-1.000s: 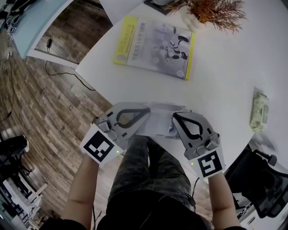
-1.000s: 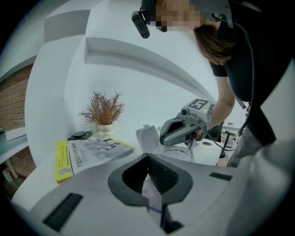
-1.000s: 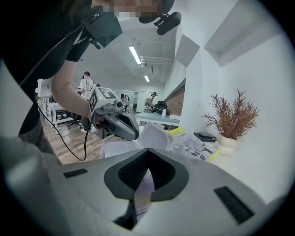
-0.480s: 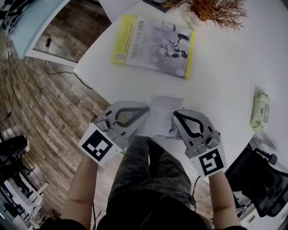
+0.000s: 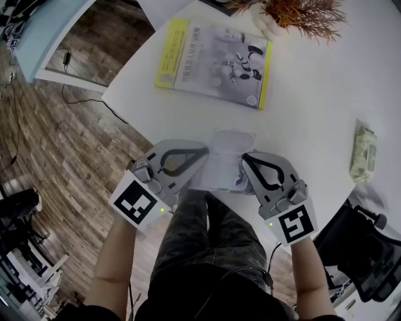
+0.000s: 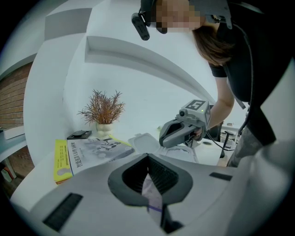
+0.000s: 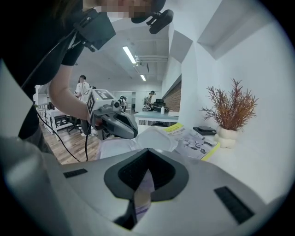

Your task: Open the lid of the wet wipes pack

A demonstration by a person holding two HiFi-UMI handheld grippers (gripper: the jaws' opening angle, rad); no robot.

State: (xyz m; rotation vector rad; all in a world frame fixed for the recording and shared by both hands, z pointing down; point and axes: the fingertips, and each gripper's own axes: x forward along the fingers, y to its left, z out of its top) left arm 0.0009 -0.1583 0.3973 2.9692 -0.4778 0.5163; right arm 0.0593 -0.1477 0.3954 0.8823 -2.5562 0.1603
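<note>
Where the white table (image 5: pixel 313 100) curves in toward the person's lap, the wet wipes pack (image 5: pixel 220 170) lies at the near edge, spanned between the two grippers. The left gripper (image 5: pixel 199 157) comes in at the pack's left end and the right gripper (image 5: pixel 245 162) at its right end, noses facing each other with the pack between them. In the left gripper view the jaws are closed down on a thin pale fold of the pack's wrapper, crossed by a purple printed line and pinched where the jaws meet. The right gripper view shows the same: jaws closed on a pale strip of wrapper with faint purple print. The lid (image 5: pixel 234 142) stands lifted, a white rounded flap raised at the far side of the pack. Both gripper views show it up above the pack's flat top, close by the nose of the opposite gripper. Farther up the table, well apart from the pack, a book (image 5: pixel 213 61) with a yellow border lies flat. Beyond the book is a dried plant (image 5: pixel 299 14) in a white vase. A small pale greenish packet (image 5: pixel 362 154) lies near the table's right edge. The wood floor (image 5: pixel 69 157) shows to the left of the table.
</note>
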